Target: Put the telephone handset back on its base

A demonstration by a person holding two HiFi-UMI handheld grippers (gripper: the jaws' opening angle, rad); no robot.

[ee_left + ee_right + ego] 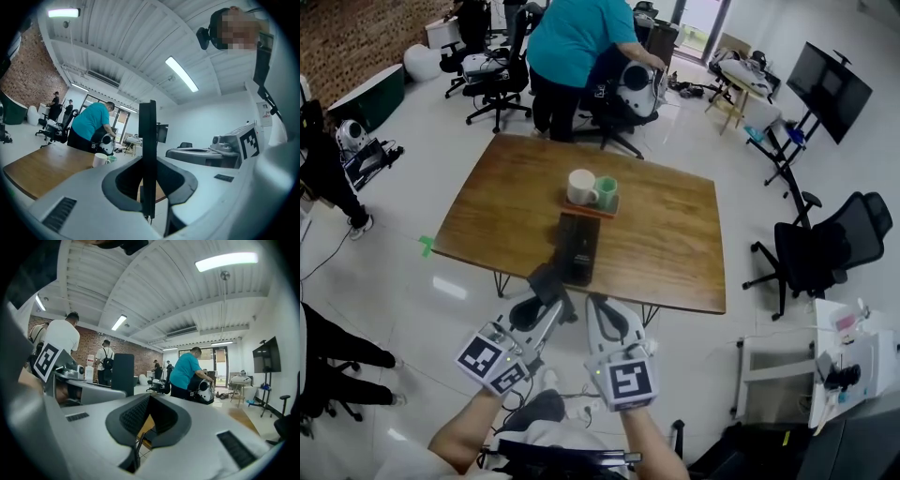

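Handset (542,281) is what everything is hanging on here, and it is sitting off the near edge of the wooden table (675,244), out over the floor rather than over the wood. On the table the black telephone base (577,246) is lying flat, its long axis running straight away from the person toward the tray (602,212) that is carrying the white mug (580,187) and the green mug (607,192).

The left gripper (546,298) is pinching the handset between its pads. In its own view the handset (147,159) is showing as a dark slab on edge, rising upright past the fingers (so it is standing across the base's line, not along it). The base is lying just ahead of it and a touch to the right.

The right gripper (598,305) is hovering just beside the left one, its tips appearing to be meeting on nothing. The coiled cord (137,446) is dangling below them.

By my reckoning, the left hand is the nearer one, and the handset is needing to go forward and tip down lengthwise.
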